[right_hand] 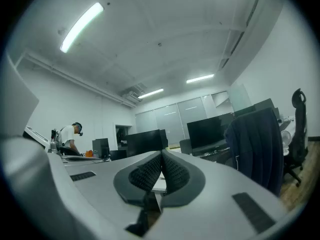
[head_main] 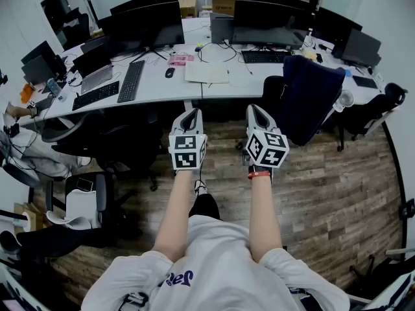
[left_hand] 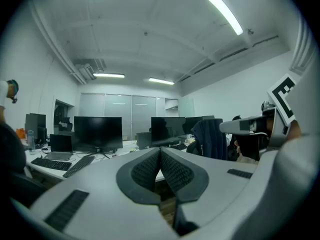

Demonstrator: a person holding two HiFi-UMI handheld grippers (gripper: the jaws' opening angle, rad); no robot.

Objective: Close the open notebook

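Note:
A cream notebook lies flat on the white desk, just beyond the two grippers; from here I cannot tell whether its pages are open. My left gripper and right gripper are held side by side at arm's length, level, over the wooden floor short of the desk edge. Both are shut with nothing between the pads. In the left gripper view the ribbed pads meet at the tip. The right gripper view shows its pads pressed together too. Neither gripper touches the notebook.
Black monitors, keyboards, a mouse and a pink item surround the notebook. A chair draped with a dark jacket stands right of my right gripper. Office chairs sit at the left. A person stands far off.

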